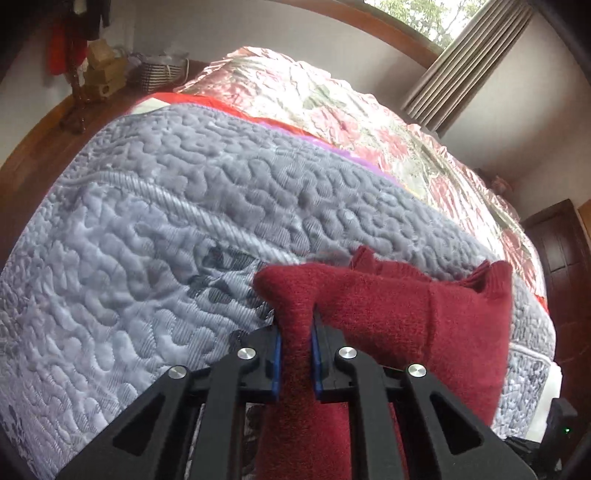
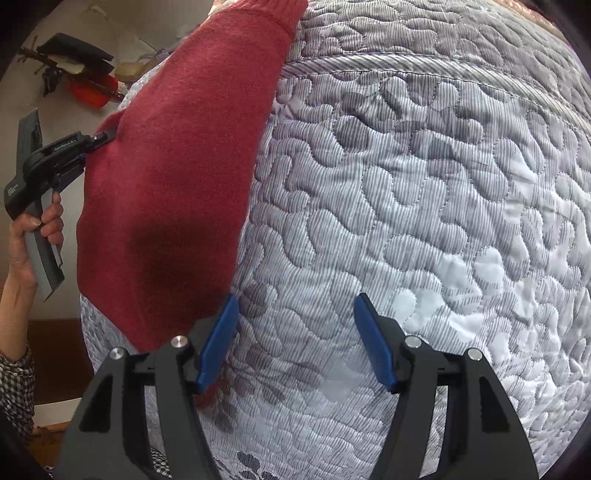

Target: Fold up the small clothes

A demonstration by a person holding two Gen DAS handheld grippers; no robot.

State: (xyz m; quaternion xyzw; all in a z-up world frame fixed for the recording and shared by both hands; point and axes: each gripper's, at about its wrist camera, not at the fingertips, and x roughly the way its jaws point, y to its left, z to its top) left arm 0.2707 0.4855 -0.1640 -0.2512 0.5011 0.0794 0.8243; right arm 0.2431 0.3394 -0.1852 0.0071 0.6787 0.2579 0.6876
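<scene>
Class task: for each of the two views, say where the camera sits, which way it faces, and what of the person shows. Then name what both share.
Left wrist: sits behind the left tongs, facing across the bed toward the window; tongs clamp the red sweater.
Right wrist: behind the open right tongs, facing down at the grey quilt; hand visible.
Shared: sweater, quilt.
</scene>
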